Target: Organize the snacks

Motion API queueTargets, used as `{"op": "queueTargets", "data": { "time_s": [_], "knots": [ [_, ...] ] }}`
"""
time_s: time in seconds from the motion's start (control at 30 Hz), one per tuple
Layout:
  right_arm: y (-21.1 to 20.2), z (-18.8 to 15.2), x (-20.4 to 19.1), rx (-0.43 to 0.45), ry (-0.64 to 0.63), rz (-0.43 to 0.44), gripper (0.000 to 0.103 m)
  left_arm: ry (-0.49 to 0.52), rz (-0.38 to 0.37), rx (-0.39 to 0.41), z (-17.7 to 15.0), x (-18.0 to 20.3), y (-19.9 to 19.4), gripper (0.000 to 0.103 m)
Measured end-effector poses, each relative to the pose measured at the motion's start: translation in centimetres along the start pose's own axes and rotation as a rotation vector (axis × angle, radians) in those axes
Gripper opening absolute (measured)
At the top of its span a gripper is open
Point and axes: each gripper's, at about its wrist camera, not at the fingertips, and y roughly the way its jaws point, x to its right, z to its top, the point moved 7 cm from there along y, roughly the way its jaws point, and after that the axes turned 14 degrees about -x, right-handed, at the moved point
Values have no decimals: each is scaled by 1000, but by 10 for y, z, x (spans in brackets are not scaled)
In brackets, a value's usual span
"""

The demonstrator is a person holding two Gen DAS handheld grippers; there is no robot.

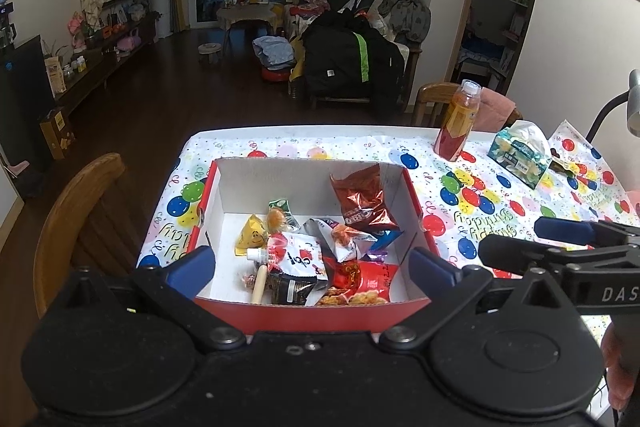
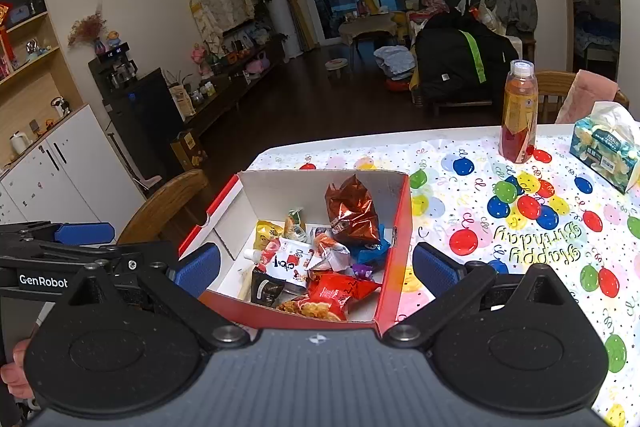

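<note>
A red cardboard box [image 1: 416,205] with white inner walls stands on the table [image 1: 500,163], near its left edge, on a white cloth printed with coloured balloons. The snacks are all inside this box. A shiny red-brown bag [image 1: 362,199] leans against the far right wall of the box. At the left side lies a small yellow packet [image 1: 250,235], and just beside it, further away, a small green and white packet [image 1: 285,213]. In the middle is a white pouch with a cap [image 1: 290,255], and near the front wall lie a black packet [image 1: 290,287] and a red bag [image 1: 360,281]. A blue wrapper [image 1: 384,237] shows under the shiny bag.

The left gripper [image 1: 312,263] hangs above the near edge of the box. Its blue fingers [image 1: 192,265] stand wide apart, and nothing is between them. The right gripper [image 2: 316,269] is also above the near part of the box, more to the right, with its fingers [image 2: 434,267] wide apart and empty too. In the left view it enters from the right side, above the cloth.

On the far right of the table stands an upright bottle [image 1: 458,121] with orange-red drink, and to the right of it lies a pack of tissues [image 1: 520,157]. A wooden chair [image 1: 76,227] stands at the left of the table.
</note>
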Motion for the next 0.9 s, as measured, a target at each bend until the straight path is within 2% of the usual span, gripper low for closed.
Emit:
{"op": "queueTargets", "data": {
  "time_s": [0.9],
  "knots": [
    [-4, -9, 2, 3, 11, -2, 103, 2, -1, 9, 0, 1, -5, 103]
  ]
}}
